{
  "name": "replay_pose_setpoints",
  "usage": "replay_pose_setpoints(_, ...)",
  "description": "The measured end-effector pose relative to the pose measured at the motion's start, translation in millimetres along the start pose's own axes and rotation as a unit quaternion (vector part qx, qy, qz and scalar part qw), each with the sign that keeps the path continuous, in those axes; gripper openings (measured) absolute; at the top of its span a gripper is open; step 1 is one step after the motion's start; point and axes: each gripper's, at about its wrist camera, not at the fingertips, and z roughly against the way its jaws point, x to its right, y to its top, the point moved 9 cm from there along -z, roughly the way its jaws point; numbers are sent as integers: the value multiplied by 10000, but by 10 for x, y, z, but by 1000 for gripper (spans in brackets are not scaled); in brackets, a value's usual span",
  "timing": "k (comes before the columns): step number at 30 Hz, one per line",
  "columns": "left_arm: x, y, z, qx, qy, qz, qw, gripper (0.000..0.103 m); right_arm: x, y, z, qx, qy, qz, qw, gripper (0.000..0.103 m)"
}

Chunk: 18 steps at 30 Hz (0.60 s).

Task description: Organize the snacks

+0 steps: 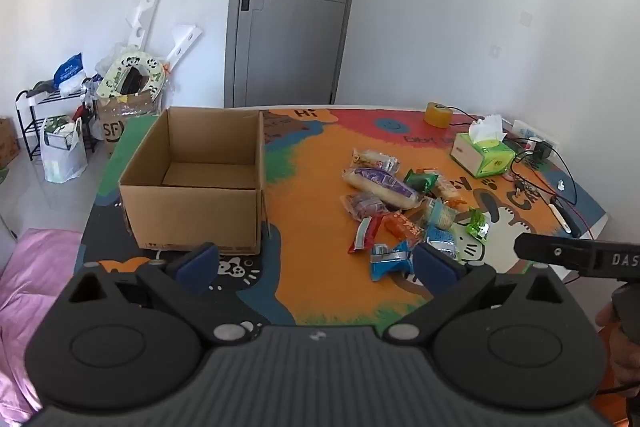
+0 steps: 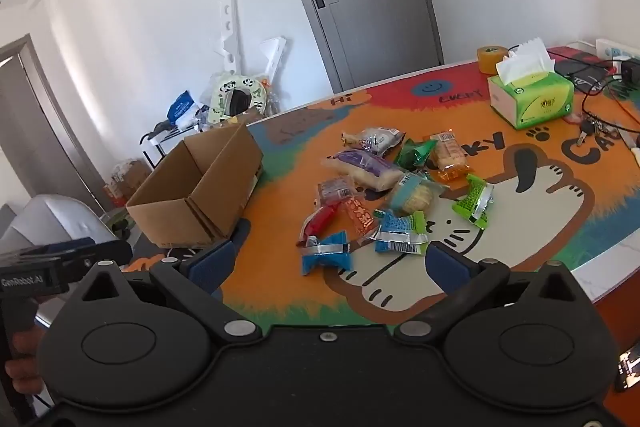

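A pile of wrapped snacks [image 1: 400,203] lies on the colourful table mat, right of an open, empty cardboard box [image 1: 196,183]. The pile holds a long purple-and-white packet [image 1: 382,187], a red packet [image 1: 365,233], blue packets [image 1: 390,259] and green ones [image 1: 478,225]. My left gripper [image 1: 316,265] is open and empty, above the table's near edge between box and pile. My right gripper [image 2: 330,265] is open and empty, just short of the blue packet [image 2: 326,253]; the box [image 2: 200,187] and pile [image 2: 392,187] show there too.
A green tissue box [image 1: 482,153], a yellow tape roll [image 1: 439,114], cables, chargers and keys [image 2: 590,131] sit at the table's far right. The table edge [image 2: 612,267] runs close on the right. A pink cloth [image 1: 28,287] lies at the left. Bags and a rack stand behind.
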Motion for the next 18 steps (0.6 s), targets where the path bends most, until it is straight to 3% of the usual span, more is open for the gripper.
replay_pose_setpoints(18, -4, 54, 131, 365, 29, 93, 9993, 102, -17, -82, -43, -89, -100, 72, 9999, 103)
